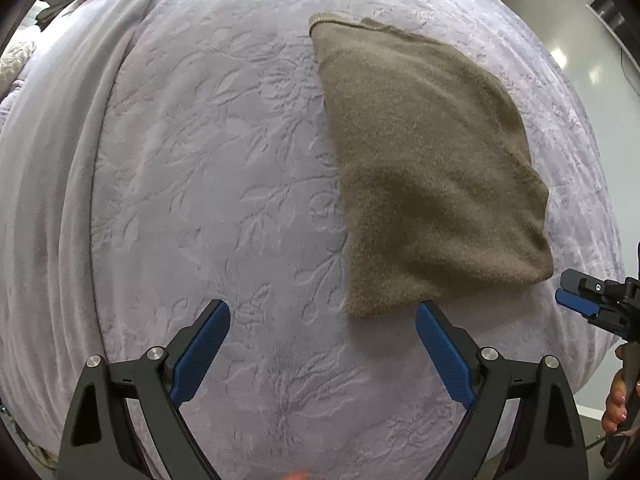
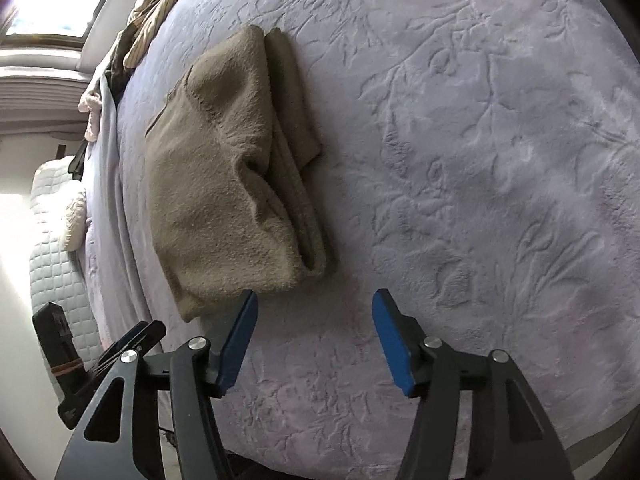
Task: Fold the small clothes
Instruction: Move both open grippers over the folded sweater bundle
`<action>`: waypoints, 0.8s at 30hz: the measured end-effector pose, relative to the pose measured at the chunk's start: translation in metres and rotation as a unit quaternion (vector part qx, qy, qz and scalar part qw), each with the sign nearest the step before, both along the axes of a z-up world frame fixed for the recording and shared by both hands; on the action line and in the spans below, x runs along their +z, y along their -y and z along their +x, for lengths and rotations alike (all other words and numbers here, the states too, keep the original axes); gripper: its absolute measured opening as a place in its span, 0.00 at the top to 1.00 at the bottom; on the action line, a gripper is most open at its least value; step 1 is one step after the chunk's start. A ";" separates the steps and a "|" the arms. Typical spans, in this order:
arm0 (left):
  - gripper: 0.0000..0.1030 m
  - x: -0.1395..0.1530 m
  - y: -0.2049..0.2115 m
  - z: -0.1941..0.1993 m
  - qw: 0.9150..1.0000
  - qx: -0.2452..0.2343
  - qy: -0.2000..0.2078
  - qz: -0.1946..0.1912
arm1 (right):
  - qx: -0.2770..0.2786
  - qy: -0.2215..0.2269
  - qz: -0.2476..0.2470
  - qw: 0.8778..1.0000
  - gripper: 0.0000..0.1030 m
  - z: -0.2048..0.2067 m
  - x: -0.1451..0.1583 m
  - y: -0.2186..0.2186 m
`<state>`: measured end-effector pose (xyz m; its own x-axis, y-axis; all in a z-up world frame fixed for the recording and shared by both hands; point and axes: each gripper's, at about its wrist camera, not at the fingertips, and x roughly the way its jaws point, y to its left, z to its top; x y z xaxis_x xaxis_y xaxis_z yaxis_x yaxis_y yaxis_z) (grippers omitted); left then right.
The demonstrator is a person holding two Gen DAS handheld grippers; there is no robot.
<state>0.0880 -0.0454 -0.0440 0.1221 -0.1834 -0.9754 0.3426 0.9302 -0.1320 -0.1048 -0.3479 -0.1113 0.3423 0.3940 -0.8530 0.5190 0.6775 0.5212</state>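
A folded tan knit garment [image 1: 428, 168] lies flat on the lilac embossed bedspread [image 1: 220, 160]. My left gripper [image 1: 322, 320] is open and empty, just short of the garment's near corner. In the right wrist view the garment [image 2: 232, 176] lies ahead and to the left, folded in layers with its edges stacked on the right side. My right gripper [image 2: 314, 308] is open and empty, its left finger [image 2: 240, 336] close to the garment's near corner. The right gripper also shows in the left wrist view [image 1: 576, 296] at the far right, beside the garment's edge.
A plain lilac blanket [image 1: 52, 152] drapes along the bed's left side. Striped and pink clothes [image 2: 156, 4] lie at the far edge of the bed. A quilted white cushion [image 2: 60, 248] stands beside the bed. The floor [image 1: 580, 60] shows past the right edge.
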 end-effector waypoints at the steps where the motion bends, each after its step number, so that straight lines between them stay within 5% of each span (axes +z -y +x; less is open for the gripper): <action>1: 0.00 -0.001 0.000 0.001 1.000 0.002 0.000 0.001 | 0.001 0.002 0.001 1.000 0.33 -0.001 0.000 -0.001; 3: 0.00 -0.004 0.001 0.004 1.000 0.005 -0.003 0.003 | 0.005 0.009 0.005 1.000 0.23 0.004 0.001 -0.003; 7: 0.00 -0.012 0.004 0.008 1.000 0.006 -0.018 0.011 | 0.012 0.038 0.008 0.999 0.18 0.014 0.007 -0.005; 9: 0.00 -0.017 0.005 0.012 0.999 0.014 -0.023 0.022 | 0.022 0.049 0.003 0.999 0.01 0.020 0.010 -0.006; 13: 0.00 -0.033 0.008 0.020 0.998 0.017 -0.034 0.049 | 0.033 0.054 0.013 0.998 0.00 0.029 0.010 -0.002; 24: 0.00 -0.045 0.017 0.045 0.998 0.028 -0.049 0.022 | 0.052 0.025 0.016 0.998 0.00 0.053 -0.001 0.026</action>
